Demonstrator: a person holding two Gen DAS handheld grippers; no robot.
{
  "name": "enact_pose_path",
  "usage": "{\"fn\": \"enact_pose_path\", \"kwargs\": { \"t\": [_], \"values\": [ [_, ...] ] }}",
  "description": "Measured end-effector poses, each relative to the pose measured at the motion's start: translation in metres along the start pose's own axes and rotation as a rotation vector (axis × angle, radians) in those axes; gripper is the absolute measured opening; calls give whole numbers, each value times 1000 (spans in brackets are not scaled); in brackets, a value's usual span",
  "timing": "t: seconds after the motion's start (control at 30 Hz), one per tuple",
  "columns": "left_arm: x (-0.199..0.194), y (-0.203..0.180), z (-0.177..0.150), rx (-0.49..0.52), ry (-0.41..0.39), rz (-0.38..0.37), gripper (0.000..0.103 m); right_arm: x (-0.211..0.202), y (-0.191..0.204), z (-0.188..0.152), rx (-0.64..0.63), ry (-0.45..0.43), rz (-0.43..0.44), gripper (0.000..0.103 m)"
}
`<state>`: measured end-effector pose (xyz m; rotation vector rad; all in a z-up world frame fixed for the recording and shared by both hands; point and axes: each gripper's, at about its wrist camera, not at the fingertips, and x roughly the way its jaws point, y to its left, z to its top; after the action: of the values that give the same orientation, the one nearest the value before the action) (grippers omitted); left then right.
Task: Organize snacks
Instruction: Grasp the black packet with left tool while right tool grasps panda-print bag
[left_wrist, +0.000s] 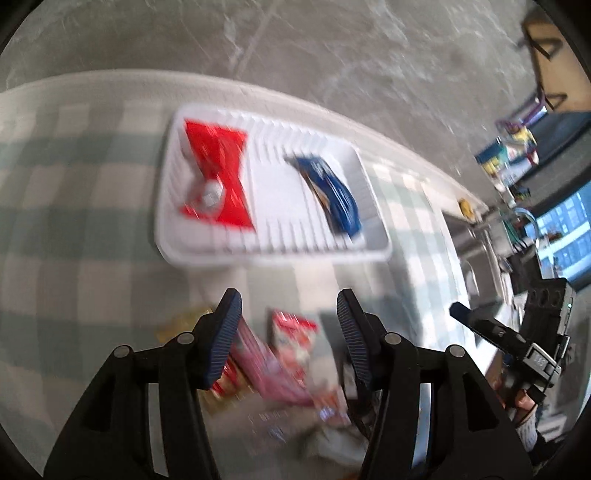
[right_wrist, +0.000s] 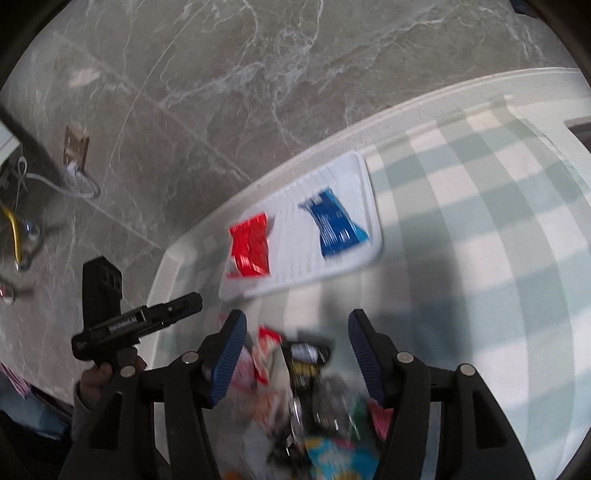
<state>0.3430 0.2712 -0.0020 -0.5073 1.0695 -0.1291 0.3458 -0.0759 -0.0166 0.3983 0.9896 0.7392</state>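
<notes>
A tray (left_wrist: 376, 236) lies on the far part of the table (left_wrist: 74, 221), near its far edge. In it, two snack packets (left_wrist: 218, 177) (left_wrist: 332, 192) — one left, one right, well apart. A heap of snacks (right_wrist: 306, 387) lies nearer, before the tray.

Grey marble floor (right_wrist: 221, 74), checked tablecloth (right_wrist: 480, 221)

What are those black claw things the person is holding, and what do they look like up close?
They are two handheld grippers. The left gripper and right gripper look alike: angular black plastic frames with silver pivot pins and two fingers faced with ribbed blue pads. From the side, each has a black body with small white lettering, too blurred to read. A light knit cuff shows at one wrist.
</notes>
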Motion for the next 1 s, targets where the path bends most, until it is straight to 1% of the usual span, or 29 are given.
{"fn": "enact_pose_path", "kwargs": {
  "t": [0.13, 0.23, 0.33, 0.47, 0.67, 0.77, 1.0],
  "values": [
    [3, -25, -30, 53, 44, -36, 52, -12, -5, -30, -4, 45, -41, 61],
    [9, -44, -45, 98, 74, -67, 52, -20, -9, -50, 12, 78, -61, 61],
    [18, -64, -55, 140, 105, -90, 52, -22, -13, -71, 27, 126, -76, 62],
    [34, -80, -64, 170, 161, -104, 52, -12, -16, -93, 48, 184, -80, 63],
    [63, -94, -77, 189, 238, -110, 52, 4, -14, -102, 39, 227, -112, 63],
    [74, -96, -79, 188, 256, -113, 52, 9, -14, -101, 33, 241, -123, 63],
    [93, -96, -79, 196, 286, -72, 52, 14, -16, -99, 34, 259, -139, 63]
  ]
}}
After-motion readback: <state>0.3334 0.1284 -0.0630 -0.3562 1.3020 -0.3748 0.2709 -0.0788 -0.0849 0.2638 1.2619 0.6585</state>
